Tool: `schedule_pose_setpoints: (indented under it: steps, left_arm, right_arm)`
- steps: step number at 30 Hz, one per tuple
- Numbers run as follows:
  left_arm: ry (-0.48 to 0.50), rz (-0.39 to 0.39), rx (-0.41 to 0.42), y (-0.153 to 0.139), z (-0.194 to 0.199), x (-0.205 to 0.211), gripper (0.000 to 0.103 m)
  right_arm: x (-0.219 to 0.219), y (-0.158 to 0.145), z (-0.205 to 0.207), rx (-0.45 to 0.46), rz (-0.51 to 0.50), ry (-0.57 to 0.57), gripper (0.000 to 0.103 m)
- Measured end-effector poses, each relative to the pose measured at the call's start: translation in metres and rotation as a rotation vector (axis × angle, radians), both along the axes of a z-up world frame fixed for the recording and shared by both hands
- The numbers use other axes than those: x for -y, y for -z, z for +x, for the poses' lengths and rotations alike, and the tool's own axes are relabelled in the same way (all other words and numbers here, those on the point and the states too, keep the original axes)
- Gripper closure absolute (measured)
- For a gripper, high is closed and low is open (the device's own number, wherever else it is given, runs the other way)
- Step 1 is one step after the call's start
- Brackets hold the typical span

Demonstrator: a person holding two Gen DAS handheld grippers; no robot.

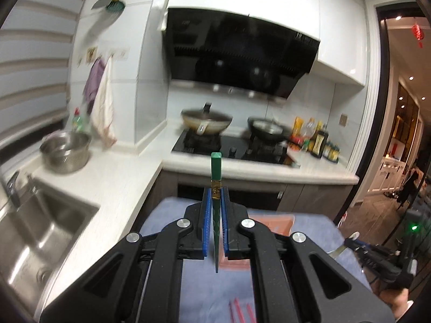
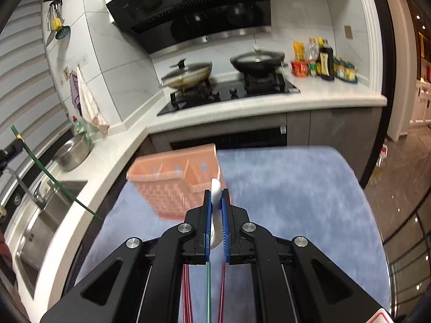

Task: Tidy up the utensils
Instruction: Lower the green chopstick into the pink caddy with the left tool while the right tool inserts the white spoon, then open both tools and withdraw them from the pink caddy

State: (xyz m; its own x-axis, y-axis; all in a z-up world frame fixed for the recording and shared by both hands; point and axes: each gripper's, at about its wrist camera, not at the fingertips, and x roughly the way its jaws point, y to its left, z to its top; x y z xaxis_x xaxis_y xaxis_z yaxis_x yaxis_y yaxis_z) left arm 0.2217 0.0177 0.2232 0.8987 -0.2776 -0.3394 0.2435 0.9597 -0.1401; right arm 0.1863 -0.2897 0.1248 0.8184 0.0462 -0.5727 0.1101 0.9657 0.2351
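My left gripper (image 1: 216, 188) is shut on a green chopstick (image 1: 216, 167) with a gold band, held upright above the blue cloth. That chopstick also shows at the left of the right wrist view (image 2: 48, 173). My right gripper (image 2: 216, 196) is shut on a white spoon (image 2: 215, 191), its handle sticking up between the pads. A pink slotted utensil holder (image 2: 175, 180) stands on the blue cloth just ahead and left of the right gripper. Red chopsticks (image 2: 187, 290) and another green one (image 2: 208, 290) lie on the cloth under the right gripper.
The blue cloth (image 2: 296, 202) covers a table beside the white counter. A steel sink (image 1: 35, 231) and a metal bowl (image 1: 66, 148) are on the left. The hob with two pans (image 2: 229, 80) and several bottles (image 2: 323, 59) are behind.
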Motion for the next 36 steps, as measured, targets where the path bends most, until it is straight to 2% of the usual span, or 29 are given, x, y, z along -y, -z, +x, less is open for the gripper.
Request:
schedule_pose_setpoints:
  steps: [3, 6, 13, 20, 22, 23, 27, 29, 32, 36]
  left_arm:
    - [0.013, -0.016, 0.041, -0.016, 0.022, 0.014, 0.097]
    - [0.024, -0.028, 0.047, -0.016, 0.047, 0.028, 0.096]
    - [0.021, -0.012, -0.039, 0.028, 0.098, 0.047, 0.097]
    - [0.028, -0.011, -0.114, 0.061, 0.116, 0.046, 0.095]
    - [0.024, -0.017, -0.137, 0.065, 0.116, 0.043, 0.084]
    - [0.016, -0.015, -0.144, 0.066, 0.115, 0.041, 0.074]
    - [-0.023, -0.010, -0.136, 0.065, 0.099, 0.031, 0.050]
    - [-0.034, -0.010, -0.134, 0.062, 0.087, 0.023, 0.047]
    - [-0.044, -0.005, -0.146, 0.063, 0.066, 0.011, 0.045]
    - [-0.075, 0.001, -0.178, 0.077, 0.032, -0.008, 0.035]
  right_arm:
    - [0.001, -0.008, 0.032, 0.016, 0.000, 0.002, 0.096]
    - [-0.002, -0.008, 0.063, 0.015, -0.007, 0.001, 0.096]
    - [-0.011, 0.020, 0.117, -0.041, -0.021, -0.014, 0.096]
    - [-0.015, 0.051, 0.129, -0.098, -0.022, -0.031, 0.093]
    - [-0.016, 0.047, 0.123, -0.085, -0.035, -0.025, 0.086]
    - [-0.016, 0.044, 0.121, -0.077, -0.040, -0.020, 0.081]
    - [-0.013, 0.033, 0.101, -0.059, -0.034, -0.019, 0.075]
    - [-0.012, 0.030, 0.085, -0.054, -0.031, -0.017, 0.067]
    - [-0.011, 0.030, 0.052, -0.059, -0.036, -0.013, 0.062]
    - [-0.011, 0.042, 0.002, -0.087, -0.042, -0.006, 0.055]
